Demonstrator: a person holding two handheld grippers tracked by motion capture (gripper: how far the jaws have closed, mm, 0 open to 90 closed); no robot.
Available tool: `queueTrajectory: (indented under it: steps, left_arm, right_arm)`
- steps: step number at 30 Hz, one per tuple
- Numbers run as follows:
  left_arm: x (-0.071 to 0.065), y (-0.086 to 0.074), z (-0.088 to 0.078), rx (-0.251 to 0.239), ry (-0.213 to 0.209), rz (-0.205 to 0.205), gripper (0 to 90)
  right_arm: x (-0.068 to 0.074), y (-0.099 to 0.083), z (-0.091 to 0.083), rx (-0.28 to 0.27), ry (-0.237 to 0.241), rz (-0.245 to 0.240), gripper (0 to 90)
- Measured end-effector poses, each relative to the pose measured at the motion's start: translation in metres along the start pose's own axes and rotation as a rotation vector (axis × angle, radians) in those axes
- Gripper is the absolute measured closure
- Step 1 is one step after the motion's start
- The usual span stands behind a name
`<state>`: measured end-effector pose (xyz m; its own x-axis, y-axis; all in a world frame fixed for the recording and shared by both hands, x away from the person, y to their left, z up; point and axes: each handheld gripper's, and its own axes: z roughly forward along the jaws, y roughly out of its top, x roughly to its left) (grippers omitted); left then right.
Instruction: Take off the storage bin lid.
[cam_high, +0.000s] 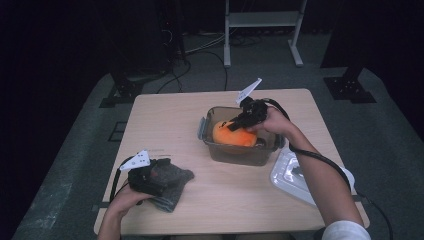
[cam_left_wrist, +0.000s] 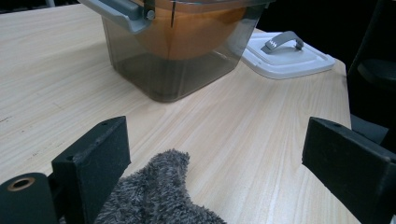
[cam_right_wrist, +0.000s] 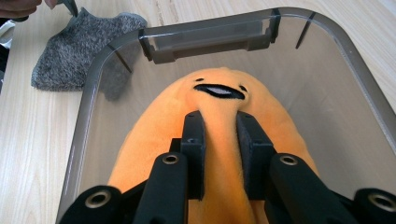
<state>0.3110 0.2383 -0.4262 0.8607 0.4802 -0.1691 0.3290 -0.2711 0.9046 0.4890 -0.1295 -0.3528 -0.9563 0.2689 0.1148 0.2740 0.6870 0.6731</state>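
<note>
An orange plush toy (cam_high: 232, 134) with a black mouth lies inside a smoky clear plastic container (cam_high: 240, 156) right of the table's middle. My right gripper (cam_right_wrist: 219, 140) reaches down into the container (cam_right_wrist: 210, 35) and is shut on a pinched fold of the plush (cam_right_wrist: 154, 140). Near the front left, my left gripper (cam_high: 165, 172) rests over a fuzzy grey sock (cam_high: 176, 179). Its jaws stand wide apart (cam_left_wrist: 215, 154), and the sock (cam_left_wrist: 159, 196) lies low between them, closer to the left jaw, with no pad pressing on it.
The container's white lid (cam_high: 290, 172) with a grey handle lies flat at the table's right front edge, also behind the container in the left gripper view (cam_left_wrist: 285, 53). Bare wooden tabletop (cam_high: 165, 120) stretches left of the container. Dark floor, cables and stand legs surround the table.
</note>
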Motion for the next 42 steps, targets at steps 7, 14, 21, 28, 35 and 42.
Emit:
queueTrajectory:
  steps: [7,14,21,28,35,42]
  left_arm:
    - [0.0,0.0,0.0,0.0,0.002,-0.001,6.8]
    - [0.0,0.0,-0.001,0.0,0.002,0.0,6.8]
    - [0.0,0.0,0.0,0.001,0.0,0.003,6.8]
    - [-0.001,0.001,0.001,0.002,-0.001,0.001,6.8]
    - [-0.001,0.001,0.002,0.004,-0.003,0.006,6.8]
    - [-0.001,0.001,0.001,0.004,-0.004,0.007,6.8]
  right_arm:
    - [0.001,0.0,0.001,0.005,0.003,0.002,72.4]
    - [0.001,0.0,0.001,0.007,-0.005,0.0,68.7]
    - [0.003,0.001,0.002,0.016,-0.004,0.002,63.6]
    - [0.004,-0.001,0.004,0.039,-0.002,0.005,61.8]
    - [0.006,0.004,-0.004,-0.005,0.013,0.008,64.1]
    - [0.009,0.003,-0.011,-0.028,0.028,0.015,62.4]
